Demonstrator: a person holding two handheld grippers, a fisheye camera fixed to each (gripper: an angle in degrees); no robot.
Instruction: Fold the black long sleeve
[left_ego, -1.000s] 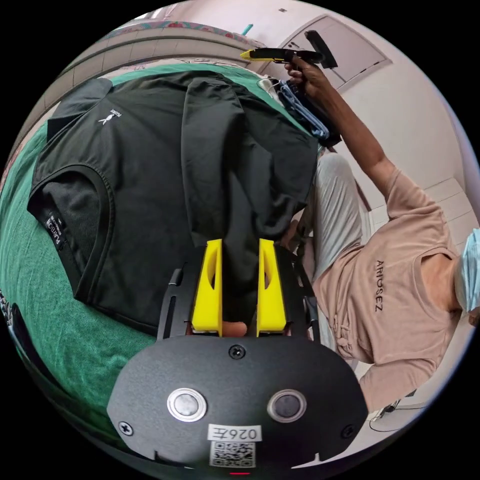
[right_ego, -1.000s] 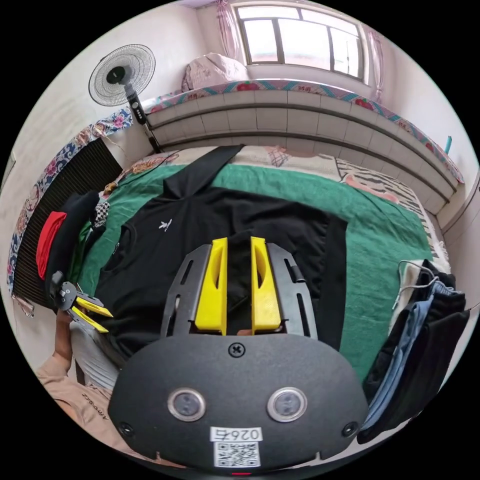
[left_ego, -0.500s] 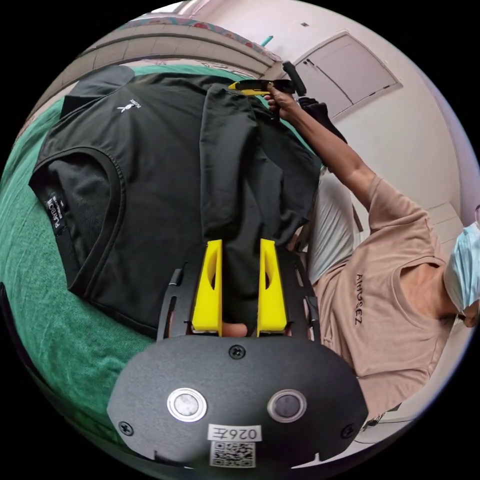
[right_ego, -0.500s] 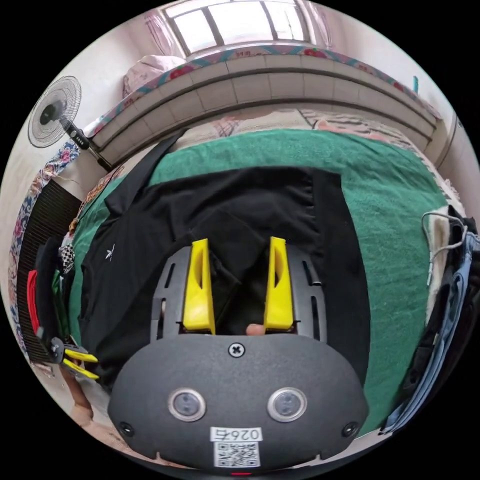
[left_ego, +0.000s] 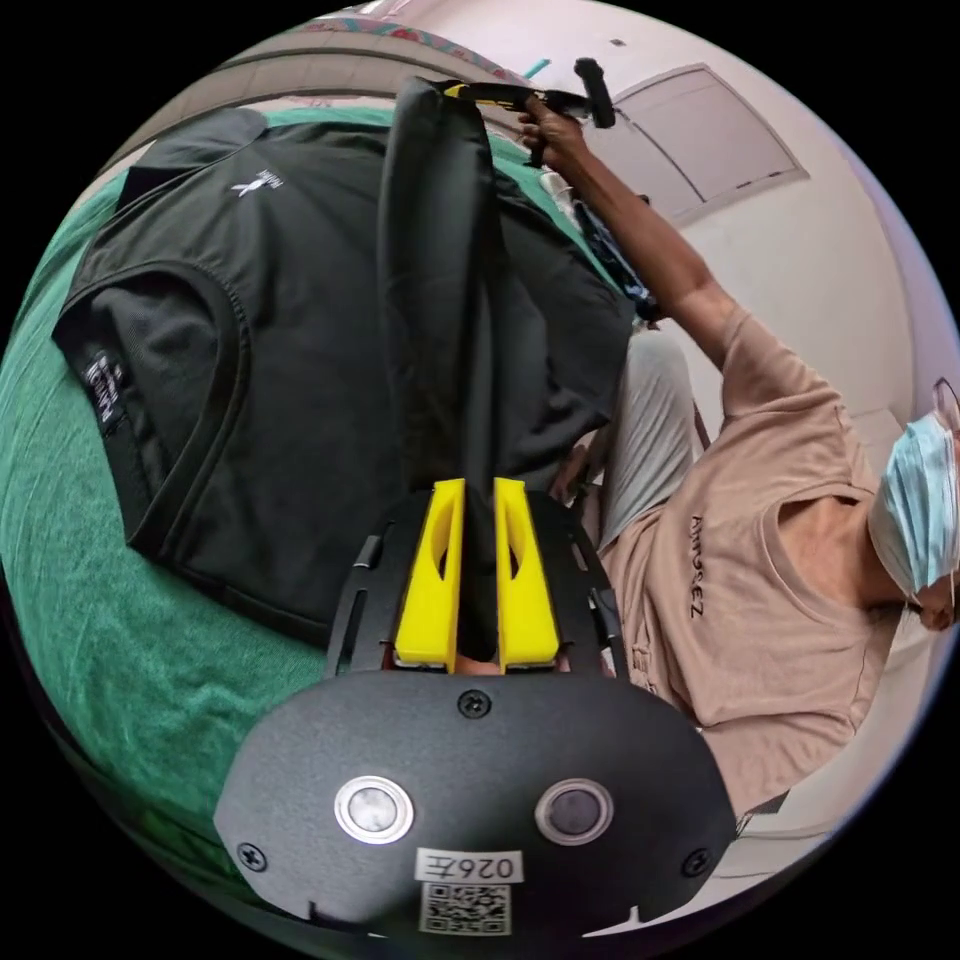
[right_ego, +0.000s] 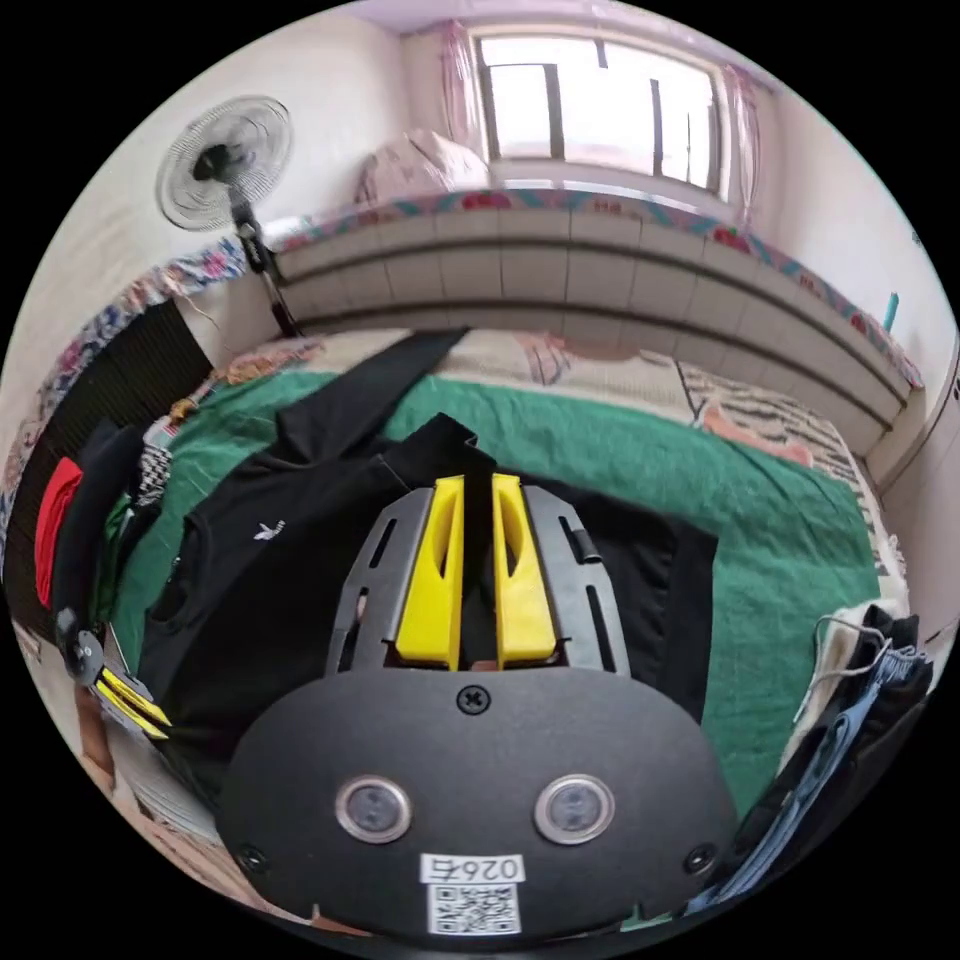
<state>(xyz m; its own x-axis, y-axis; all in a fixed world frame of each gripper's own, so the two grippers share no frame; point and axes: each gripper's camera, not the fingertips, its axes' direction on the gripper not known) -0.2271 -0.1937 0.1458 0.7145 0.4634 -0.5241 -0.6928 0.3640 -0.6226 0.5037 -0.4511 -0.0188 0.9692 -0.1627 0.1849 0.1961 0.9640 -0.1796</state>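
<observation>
The black long sleeve shirt lies front up on a green blanket, collar to the left in the left gripper view. One sleeve is lifted off the body and pulled taut between both grippers. My left gripper is shut on the sleeve's near end. The right gripper, held in a hand at the top, pinches the far end. In the right gripper view my right gripper is shut on black sleeve fabric above the shirt. The other sleeve stretches away across the bed. The left gripper is at the lower left.
A person in a beige T-shirt stands at the bed's edge. Clothes hang in a pile at the right, and folded clothes are stacked at the left. A standing fan and a tiled ledge lie beyond the bed.
The right gripper opened half a second ago and has shut again on the sleeve. The left jaws have closed tighter. The sleeve now runs taut between both grippers.
</observation>
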